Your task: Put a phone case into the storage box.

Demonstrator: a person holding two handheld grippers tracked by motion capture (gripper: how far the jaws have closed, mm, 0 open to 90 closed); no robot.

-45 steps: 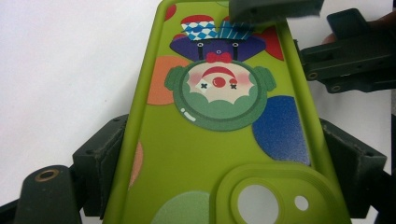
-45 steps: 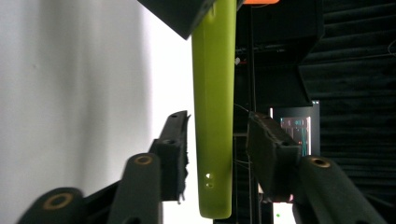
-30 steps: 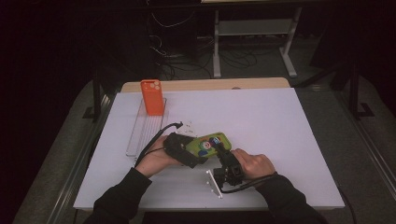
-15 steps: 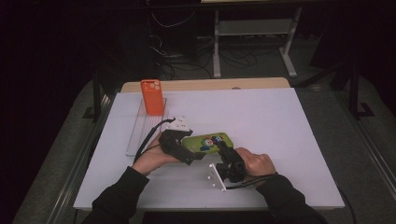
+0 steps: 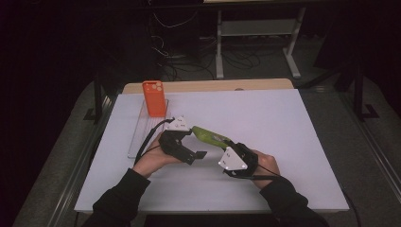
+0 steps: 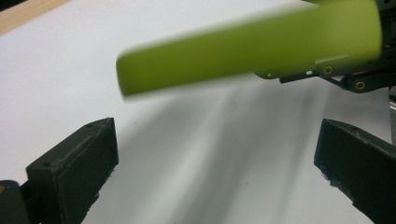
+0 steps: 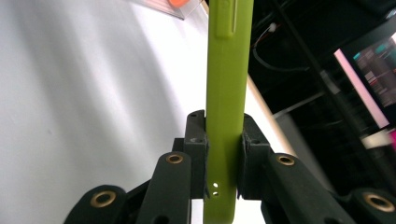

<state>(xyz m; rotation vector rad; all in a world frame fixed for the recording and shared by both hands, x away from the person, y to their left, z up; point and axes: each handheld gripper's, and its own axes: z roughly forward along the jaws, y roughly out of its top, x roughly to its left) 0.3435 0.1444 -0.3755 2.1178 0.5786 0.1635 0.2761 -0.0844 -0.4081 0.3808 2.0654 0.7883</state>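
While held edge-on:
Tray (image 5: 137, 137): clear, orange phone case (image 5: 154, 98) upright at its far end.
Green phone case (image 5: 210, 136): slim, right of tray, clamped by right hand-held gripper (image 7: 223, 140).
Left hand-held gripper (image 6: 219, 158): wide, just opened, holding nothing.

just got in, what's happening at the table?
A person works two handheld grippers over a white table. The right gripper is clamped on the edge of a green phone case and carries it above the table. The left gripper has just been opening; its jaws stand wide, the case beyond them, not touching. An orange phone case stands in a clear rack at the left.
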